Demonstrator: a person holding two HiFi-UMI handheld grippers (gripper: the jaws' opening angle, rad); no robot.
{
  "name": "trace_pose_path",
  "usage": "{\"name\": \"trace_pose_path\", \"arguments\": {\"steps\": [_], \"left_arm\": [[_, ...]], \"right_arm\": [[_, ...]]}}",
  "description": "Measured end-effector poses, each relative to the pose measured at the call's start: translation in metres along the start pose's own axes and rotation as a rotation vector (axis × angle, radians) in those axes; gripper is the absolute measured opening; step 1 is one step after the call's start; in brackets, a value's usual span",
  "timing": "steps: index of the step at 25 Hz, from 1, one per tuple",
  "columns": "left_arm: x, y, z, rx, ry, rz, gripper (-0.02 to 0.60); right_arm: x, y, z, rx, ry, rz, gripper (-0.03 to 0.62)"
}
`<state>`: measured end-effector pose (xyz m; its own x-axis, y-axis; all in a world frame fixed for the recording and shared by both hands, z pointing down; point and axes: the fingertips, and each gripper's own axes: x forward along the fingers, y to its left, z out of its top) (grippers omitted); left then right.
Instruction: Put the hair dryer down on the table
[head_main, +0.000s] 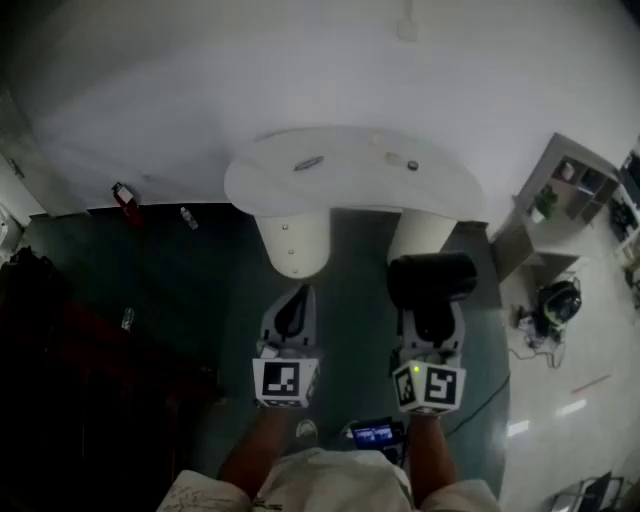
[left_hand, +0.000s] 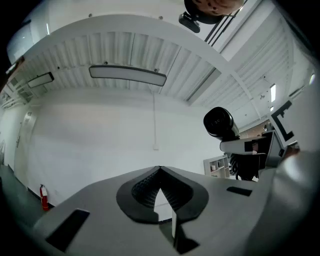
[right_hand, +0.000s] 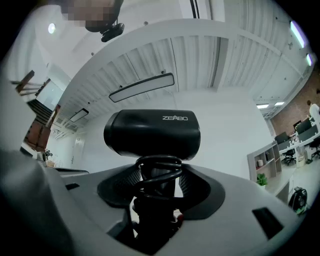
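A black hair dryer (head_main: 432, 278) stands upright in my right gripper (head_main: 432, 325), which is shut on its handle. In the right gripper view the dryer's body (right_hand: 152, 132) sits above the jaws, and the handle, with the cord wound round it, is clamped between them at my right gripper (right_hand: 157, 185). My left gripper (head_main: 293, 315) hangs beside it, shut and holding nothing, its jaw tips meeting in the left gripper view (left_hand: 160, 172). That view also catches the hair dryer (left_hand: 218, 121) off to the right. The white oval table (head_main: 270, 180) lies ahead, beyond both grippers.
The table rests on two thick white legs (head_main: 295, 240) and carries a small dark item (head_main: 308, 163) and a small round item (head_main: 412, 165). A red fire extinguisher (head_main: 125, 198) stands at the left wall. A shelf unit (head_main: 565, 190) and a dark bag (head_main: 560, 300) are at the right.
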<state>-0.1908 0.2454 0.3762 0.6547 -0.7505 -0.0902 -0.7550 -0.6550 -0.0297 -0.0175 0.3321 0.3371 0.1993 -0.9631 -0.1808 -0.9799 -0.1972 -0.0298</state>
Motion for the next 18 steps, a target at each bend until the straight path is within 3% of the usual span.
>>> {"name": "trace_pose_path", "arguments": {"steps": [18], "left_arm": [[-0.011, 0.041, 0.016, -0.001, -0.074, -0.038, -0.003]], "right_arm": [[0.003, 0.047, -0.004, -0.004, 0.016, -0.017, 0.253]]}}
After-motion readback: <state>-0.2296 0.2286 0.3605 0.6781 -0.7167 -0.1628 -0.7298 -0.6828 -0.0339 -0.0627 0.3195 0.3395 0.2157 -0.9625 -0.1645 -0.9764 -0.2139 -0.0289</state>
